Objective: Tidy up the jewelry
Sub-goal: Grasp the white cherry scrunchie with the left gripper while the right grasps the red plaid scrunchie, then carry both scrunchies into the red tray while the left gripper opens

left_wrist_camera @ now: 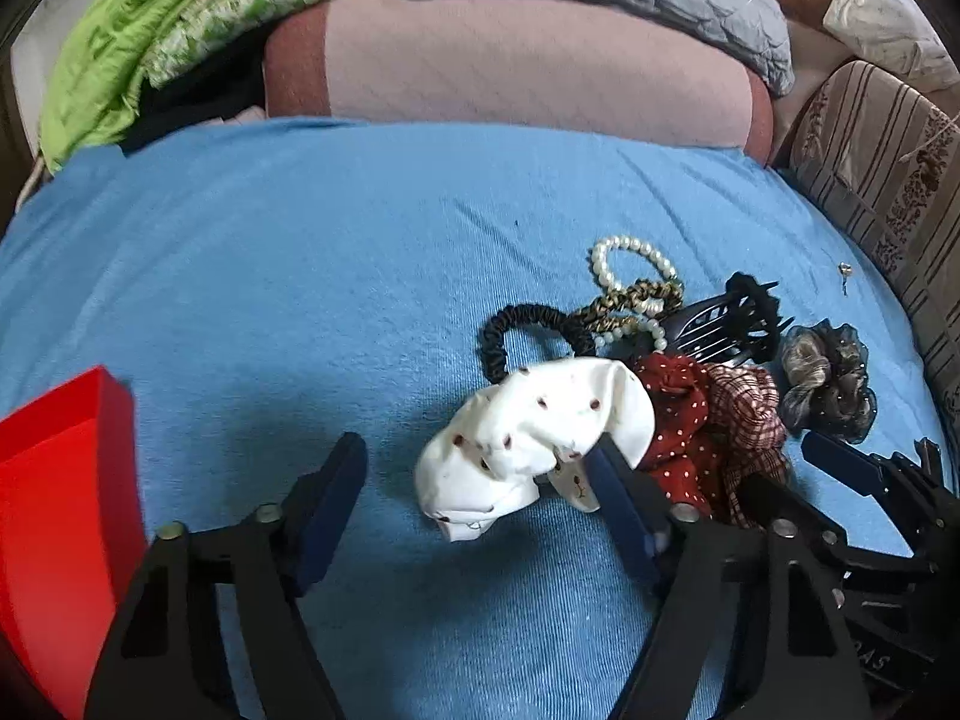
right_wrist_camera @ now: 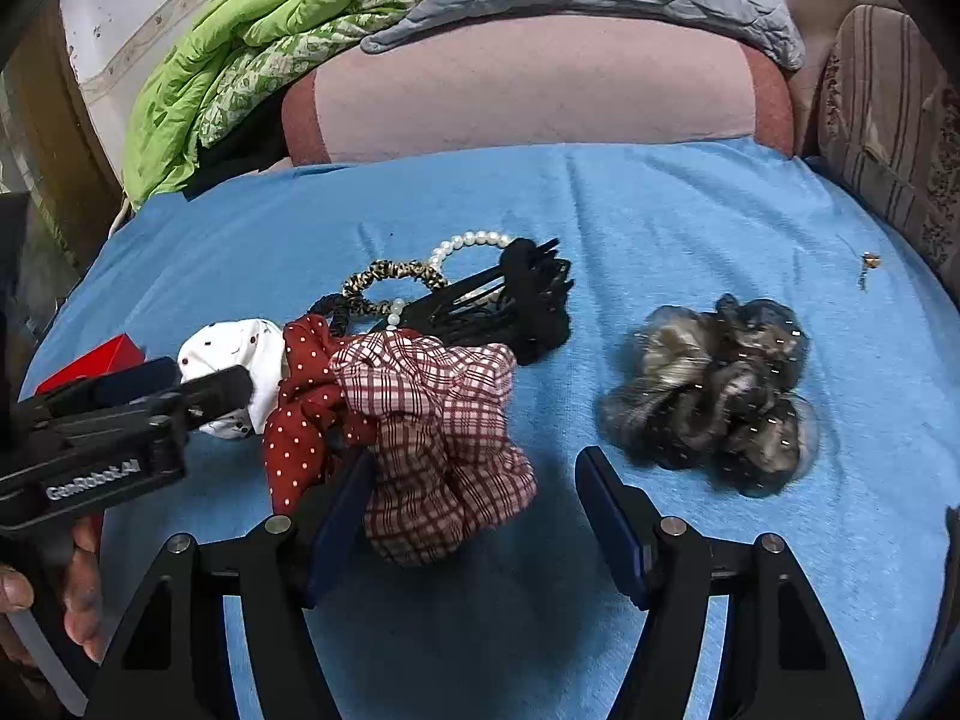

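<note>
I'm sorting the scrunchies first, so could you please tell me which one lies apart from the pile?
The grey-black sheer scrunchie lies alone on the blue sheet; the white, red dotted and checked scrunchies are bunched together.

Pile of scrunchies (right_wrist_camera: pixel 420 420) sits mid bed (right_wrist_camera: pixel 600 210), claw clip (right_wrist_camera: pixel 528 300) + pearl bracelet (right_wrist_camera: pixel 474 240) right behind it. Lone scrunchie (right_wrist_camera: pixel 714 390) off to the right, apart. Box (left_wrist_camera: pixel 60 510) far left. Pillows (right_wrist_camera: pixel 528 84) at the back.

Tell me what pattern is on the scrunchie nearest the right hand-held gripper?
The checked scrunchie has a red and white plaid, clearest in the right wrist view.
</note>
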{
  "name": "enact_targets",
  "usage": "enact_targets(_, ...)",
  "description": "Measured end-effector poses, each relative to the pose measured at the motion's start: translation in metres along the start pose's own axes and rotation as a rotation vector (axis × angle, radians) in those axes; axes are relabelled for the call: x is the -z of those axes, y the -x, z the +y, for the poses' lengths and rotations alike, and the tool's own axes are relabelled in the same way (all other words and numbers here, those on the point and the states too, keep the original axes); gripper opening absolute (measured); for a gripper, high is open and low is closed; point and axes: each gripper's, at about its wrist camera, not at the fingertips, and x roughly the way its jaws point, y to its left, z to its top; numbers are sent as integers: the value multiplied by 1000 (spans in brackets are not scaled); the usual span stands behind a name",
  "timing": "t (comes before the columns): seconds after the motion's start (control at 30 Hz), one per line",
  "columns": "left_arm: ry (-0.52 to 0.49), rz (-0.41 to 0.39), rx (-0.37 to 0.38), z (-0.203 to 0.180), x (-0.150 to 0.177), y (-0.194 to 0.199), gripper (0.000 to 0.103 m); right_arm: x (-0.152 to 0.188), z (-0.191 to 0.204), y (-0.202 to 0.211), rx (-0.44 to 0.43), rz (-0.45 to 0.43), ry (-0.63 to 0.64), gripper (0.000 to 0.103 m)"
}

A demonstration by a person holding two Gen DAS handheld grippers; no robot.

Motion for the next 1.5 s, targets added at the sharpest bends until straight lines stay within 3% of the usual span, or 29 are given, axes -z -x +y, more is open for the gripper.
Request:
enact_targets(0.1, 16, 27, 26, 1, -1, -10, 53, -1, 2, -9, -8, 14, 0, 74)
enact_targets(0.13, 17, 36, 39, 1, -1, -12, 48, -1, 2, -12, -14, 18, -2, 68)
enact_targets(0.2, 19, 49, 53, 0, -1, -15, 28, -1, 1, -17, -30, 36, -11, 57)
enact_targets(0.3, 19, 52, 63, -1, 2, -13, 13, 0, 0, -20, -52, 51, -20, 35)
enact_targets(0.47, 44, 44, 62, -1, 5, -1, 11, 2, -1, -13, -64, 50, -35, 17)
enact_targets(1.13, 72, -81, 65, 5, 33, 109, 11, 16, 7, 74, -91, -35, -46, 15)
enact_targets(1.33, 87, -114, 14, 26, 49, 141, 11, 17, 30, 100, -115, -56, 4, 15)
enact_targets(1.5, 130, -128, -75, 75, 67, 160, 11, 15, 64, 111, -159, -54, 71, 15)
